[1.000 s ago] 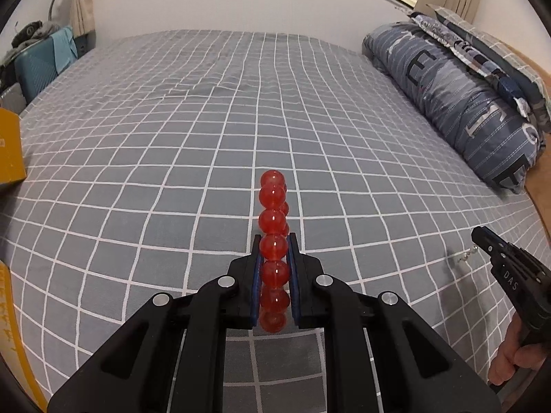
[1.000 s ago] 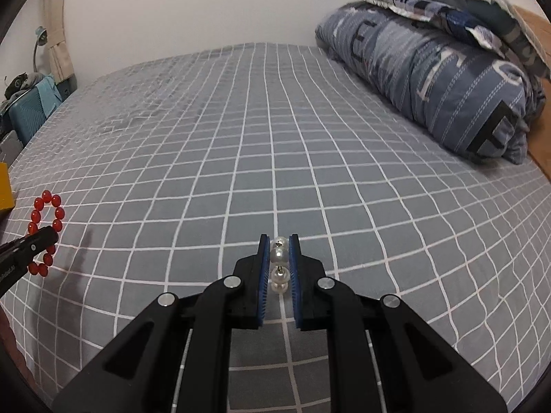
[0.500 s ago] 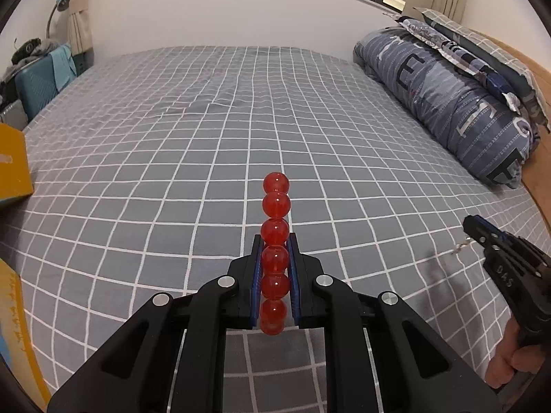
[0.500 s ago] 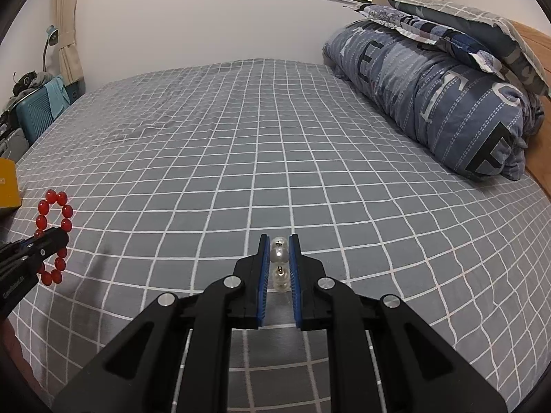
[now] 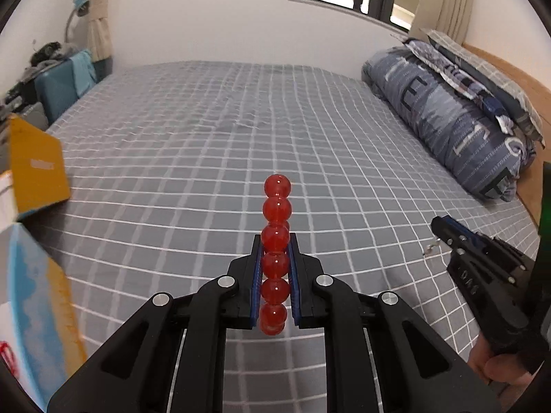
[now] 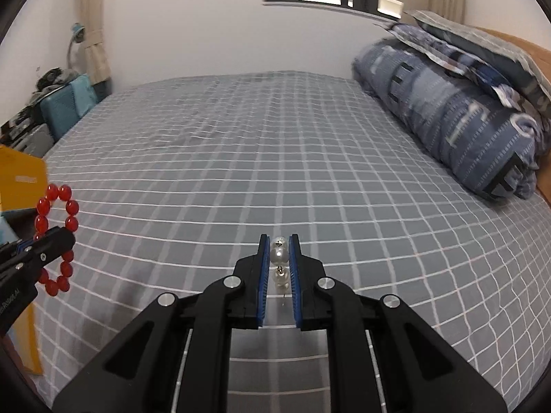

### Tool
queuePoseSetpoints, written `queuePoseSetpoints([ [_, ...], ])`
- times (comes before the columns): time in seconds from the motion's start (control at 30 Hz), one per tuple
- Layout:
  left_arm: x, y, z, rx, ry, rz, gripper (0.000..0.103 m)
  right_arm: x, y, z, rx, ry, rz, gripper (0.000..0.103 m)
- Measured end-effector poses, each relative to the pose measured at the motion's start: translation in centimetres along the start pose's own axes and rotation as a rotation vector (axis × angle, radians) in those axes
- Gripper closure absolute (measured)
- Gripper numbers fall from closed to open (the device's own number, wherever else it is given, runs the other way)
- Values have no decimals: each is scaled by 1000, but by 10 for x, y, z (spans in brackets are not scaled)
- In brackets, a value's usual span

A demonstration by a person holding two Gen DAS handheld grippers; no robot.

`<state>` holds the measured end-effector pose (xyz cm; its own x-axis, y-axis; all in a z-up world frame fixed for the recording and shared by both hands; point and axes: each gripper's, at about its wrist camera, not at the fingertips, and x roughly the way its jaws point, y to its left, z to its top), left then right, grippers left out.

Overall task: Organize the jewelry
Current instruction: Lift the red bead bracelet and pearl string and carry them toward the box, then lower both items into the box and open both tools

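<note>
My left gripper (image 5: 274, 241) is shut on a red bead bracelet (image 5: 276, 210), held edge-on above the grey checked bed, with beads standing above the fingertips. In the right wrist view the bracelet (image 6: 56, 237) shows as a ring at the far left in the left gripper (image 6: 56, 239). My right gripper (image 6: 279, 242) is shut on a pearl earring (image 6: 279, 256), white beads with a small wire hook. In the left wrist view the right gripper (image 5: 439, 227) is at the right with the earring (image 5: 432, 247) dangling from its tip.
A yellow box with an open lid (image 5: 38, 168) stands at the left bed edge, with a blue-lined part (image 5: 31, 303) below it. A rolled blue duvet and pillows (image 5: 458, 124) lie along the right. A teal suitcase (image 5: 58, 86) stands beyond the bed.
Both grippers have risen and tilted up, so more wall and window show. The yellow box has come further into view on the left. Both keep their holds.
</note>
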<state>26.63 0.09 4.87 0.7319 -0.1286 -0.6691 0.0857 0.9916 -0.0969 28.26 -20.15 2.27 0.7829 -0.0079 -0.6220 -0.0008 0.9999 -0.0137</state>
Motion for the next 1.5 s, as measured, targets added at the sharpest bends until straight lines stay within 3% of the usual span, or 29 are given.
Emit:
queuePoseSetpoints([
  [0.23,-55,65,2,-90,9,44,90,-36,84,9,-66,-21,109,92],
  [0.4,-102,127,-4,-149,-10,148,90,-67,154,14,-126,-46,198,92],
  [0.6,-152,207,-24,-229,17,309,90,-107,238,10,-214,-54,303,93],
  [0.77,-180,251,-46,-297,53,374,90,-136,297,4,-280,-42,387,93],
  [0.87,-191,278,-66,-344,90,374,90,-141,328,-8,-319,-8,417,93],
  [1.0,-195,303,-86,-388,130,382,90,-132,361,-25,-343,91,453,93],
  [1.2,-195,326,-113,-426,187,416,90,-100,393,-55,-399,225,428,93],
  [1.5,-177,342,-131,-431,250,413,90,-81,405,-76,-414,299,391,93],
])
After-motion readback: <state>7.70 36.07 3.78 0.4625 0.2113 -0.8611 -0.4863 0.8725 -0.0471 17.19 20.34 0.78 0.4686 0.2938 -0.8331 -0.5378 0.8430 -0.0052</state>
